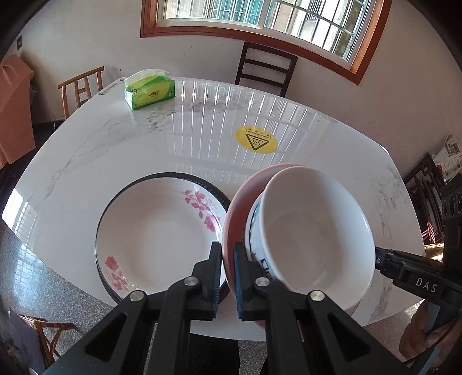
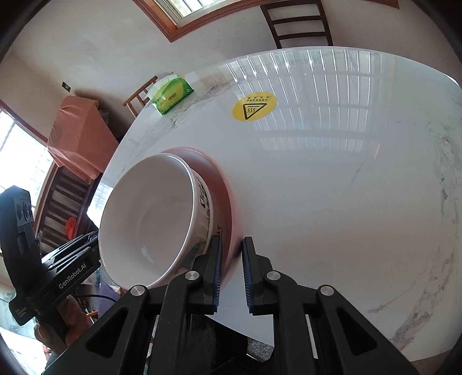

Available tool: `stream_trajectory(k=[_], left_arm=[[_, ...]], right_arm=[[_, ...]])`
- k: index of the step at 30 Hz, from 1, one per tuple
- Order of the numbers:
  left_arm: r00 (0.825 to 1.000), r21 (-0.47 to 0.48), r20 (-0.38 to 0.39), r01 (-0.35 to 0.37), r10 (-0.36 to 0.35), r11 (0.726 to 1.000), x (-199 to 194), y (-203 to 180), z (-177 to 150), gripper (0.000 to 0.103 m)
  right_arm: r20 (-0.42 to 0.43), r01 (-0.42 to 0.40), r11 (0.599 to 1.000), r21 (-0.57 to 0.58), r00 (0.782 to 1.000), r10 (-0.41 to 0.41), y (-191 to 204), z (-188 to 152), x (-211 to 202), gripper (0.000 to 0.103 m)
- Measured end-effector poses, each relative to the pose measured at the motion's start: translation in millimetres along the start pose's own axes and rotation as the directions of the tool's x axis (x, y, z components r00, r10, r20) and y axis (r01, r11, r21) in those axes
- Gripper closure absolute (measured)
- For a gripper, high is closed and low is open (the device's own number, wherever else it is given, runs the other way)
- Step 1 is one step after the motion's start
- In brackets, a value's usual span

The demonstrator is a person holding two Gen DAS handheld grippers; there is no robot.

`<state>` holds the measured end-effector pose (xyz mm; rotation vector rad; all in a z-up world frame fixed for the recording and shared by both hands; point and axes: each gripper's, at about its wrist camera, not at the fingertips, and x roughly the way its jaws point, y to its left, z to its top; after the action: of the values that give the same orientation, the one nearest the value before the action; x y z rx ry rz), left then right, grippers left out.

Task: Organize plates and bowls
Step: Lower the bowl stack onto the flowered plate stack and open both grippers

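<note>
1. Left gripper (image 1: 228, 277): fingers clenched on the near-left rim of the pink plate (image 1: 235, 207); one pad under or outside the rim, the other inside it, pressed against the bowl's wall.
2. Right gripper (image 2: 232, 275): fingers straddle the same plate's rim (image 2: 215, 173) from the opposite side. A narrow gap shows beside the right pad; whether they pinch the rim or merely bracket it, I cannot tell.
3. White bowl (image 1: 314, 230) with blue and black markings on its outer wall sits inside the pink plate, mouth up, tilted with the plate.
4. Pink plate and bowl are at the near edge of the marble table (image 1: 86, 150), right of centre in the left wrist view; the plate is tipped, its far rim raised.
5. Floral plate (image 1: 156, 233), white with pink roses, rests on a dark-rimmed plate (image 1: 173, 175) beneath it, at the near edge, just left of the pink plate.
6. Yellow heat-warning sticker (image 1: 256, 139) lies mid-table, beyond the bowl.
7. Green tissue pack (image 1: 150, 91) stands at the far left corner.
8. Dark chair (image 1: 265, 67) stands behind the far edge, under the window (image 1: 260, 14).
</note>
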<state>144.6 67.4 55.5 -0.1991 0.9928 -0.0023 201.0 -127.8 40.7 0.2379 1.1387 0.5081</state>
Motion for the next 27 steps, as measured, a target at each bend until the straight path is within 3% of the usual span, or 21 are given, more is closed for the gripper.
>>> stream_trajectory(k=[17,27], left_arm=[[0.997,-0.115,0.051,-0.056,0.062,0.992,-30,78,11,0.097],[0.997,-0.173,0.032,-0.067,0.074,0.983,-23,111,9,0.097]], right_arm=[[-0.044,-0.067,0.994,-0.082,0.997,0.063,69,21,38,0.089],[-0.073,-0.081,0.992,-0.094,0.995,0.075,87,28,63,0.088]])
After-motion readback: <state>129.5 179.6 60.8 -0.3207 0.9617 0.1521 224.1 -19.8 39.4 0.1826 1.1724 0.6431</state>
